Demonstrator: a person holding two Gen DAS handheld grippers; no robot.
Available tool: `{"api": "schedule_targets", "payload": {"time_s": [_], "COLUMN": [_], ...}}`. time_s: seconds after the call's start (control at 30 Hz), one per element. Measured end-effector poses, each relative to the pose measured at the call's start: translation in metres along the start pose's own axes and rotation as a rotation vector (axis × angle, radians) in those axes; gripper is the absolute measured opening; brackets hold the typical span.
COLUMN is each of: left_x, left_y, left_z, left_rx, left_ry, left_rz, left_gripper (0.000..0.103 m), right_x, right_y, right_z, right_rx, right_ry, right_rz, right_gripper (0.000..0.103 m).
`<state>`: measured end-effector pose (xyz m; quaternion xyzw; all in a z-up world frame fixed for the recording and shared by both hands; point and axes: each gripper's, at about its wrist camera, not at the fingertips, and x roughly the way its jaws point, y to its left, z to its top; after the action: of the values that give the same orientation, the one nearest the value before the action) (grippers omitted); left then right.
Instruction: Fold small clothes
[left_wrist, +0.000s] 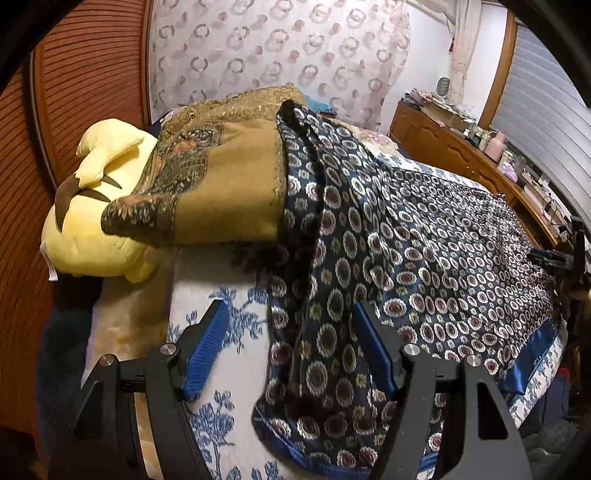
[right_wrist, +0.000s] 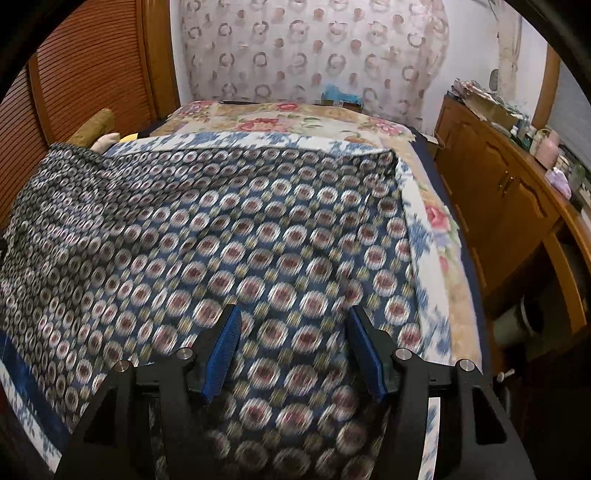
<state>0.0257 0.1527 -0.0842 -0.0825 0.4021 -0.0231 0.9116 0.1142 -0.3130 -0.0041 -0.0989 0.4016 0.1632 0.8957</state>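
Broadly, a bed (right_wrist: 424, 206) w/ a blue-and-white floral cover fills both views, a floral quilt (right_wrist: 295, 118) lying at its far end. A wooden cabinet (right_wrist: 491, 192) runs along the right side, clutter on top; a slatted wooden door (left_wrist: 85, 74) stands at left, and a curtain (right_wrist: 303, 51) w/ ring print hangs behind the bed.

The task's thing, a dark blue garment (left_wrist: 461, 236) printed w/ round medallions, lies spread across the bed cover, a plain blue hem band (left_wrist: 532, 354) along its near edge. Its left part is bunched into folds and drapes up over a mustard-brown folded blanket (left_wrist: 221, 184), which rests against a yellow plush toy (left_wrist: 96, 229) at the bed's left.

Left gripper (left_wrist: 291, 350): fingers stand wide apart, nothing pinched; the bunched edge of the garment lies below and between them, the right pad close to the cloth, contact not clear. Right gripper (right_wrist: 295, 350): fingers apart, hovering over the flat part of the garment, no cloth gripped; the fabric under it is motion-blurred.
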Motion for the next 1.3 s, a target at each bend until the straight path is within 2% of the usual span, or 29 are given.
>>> {"api": "schedule_targets", "payload": {"time_s": [0.27, 0.37, 0.43, 0.57, 0.8, 1.0, 1.1, 1.2, 1.23, 1.3], "left_x": [-0.016, -0.022, -0.027, -0.021, -0.014, -0.012, -0.011, -0.008, -0.009, -0.015], "left_y": [0.005, 0.007, 0.009, 0.011, 0.009, 0.001, -0.001, -0.002, -0.001, -0.004], "left_z": [-0.006, -0.012, -0.02, -0.032, -0.041, -0.04, -0.039, -0.037, -0.037, -0.034], "left_rx": [-0.011, -0.022, -0.036, -0.053, -0.069, -0.06, -0.066, -0.063, -0.07, -0.071], "left_ry": [-0.026, -0.041, -0.063, -0.035, -0.009, -0.007, -0.017, -0.02, -0.029, -0.068], "left_rz": [0.012, -0.015, -0.033, -0.034, -0.029, -0.049, -0.062, -0.065, -0.074, -0.092], "left_gripper": [0.07, 0.07, 0.066, 0.058, 0.057, 0.05, 0.04, 0.019, 0.006, 0.006], "right_x": [-0.024, -0.029, -0.024, -0.02, -0.014, -0.013, -0.012, -0.011, -0.011, -0.012], "right_y": [0.015, 0.017, 0.019, 0.019, 0.02, 0.021, 0.02, 0.019, 0.019, 0.019], "right_z": [-0.037, -0.043, -0.043, -0.037, -0.033, -0.033, -0.033, -0.033, -0.033, -0.033], "right_rx": [0.003, -0.005, -0.012, -0.012, -0.018, -0.018, -0.014, -0.014, -0.015, -0.015], "right_ry": [-0.032, -0.031, -0.027, -0.026, -0.023, -0.022, -0.021, -0.021, -0.021, -0.021], "right_rz": [0.004, 0.004, -0.001, 0.005, 0.013, 0.011, 0.009, 0.01, 0.01, 0.011], "right_gripper": [0.061, 0.061, 0.062, 0.066, 0.071, 0.073, 0.074, 0.075, 0.075, 0.075]}}
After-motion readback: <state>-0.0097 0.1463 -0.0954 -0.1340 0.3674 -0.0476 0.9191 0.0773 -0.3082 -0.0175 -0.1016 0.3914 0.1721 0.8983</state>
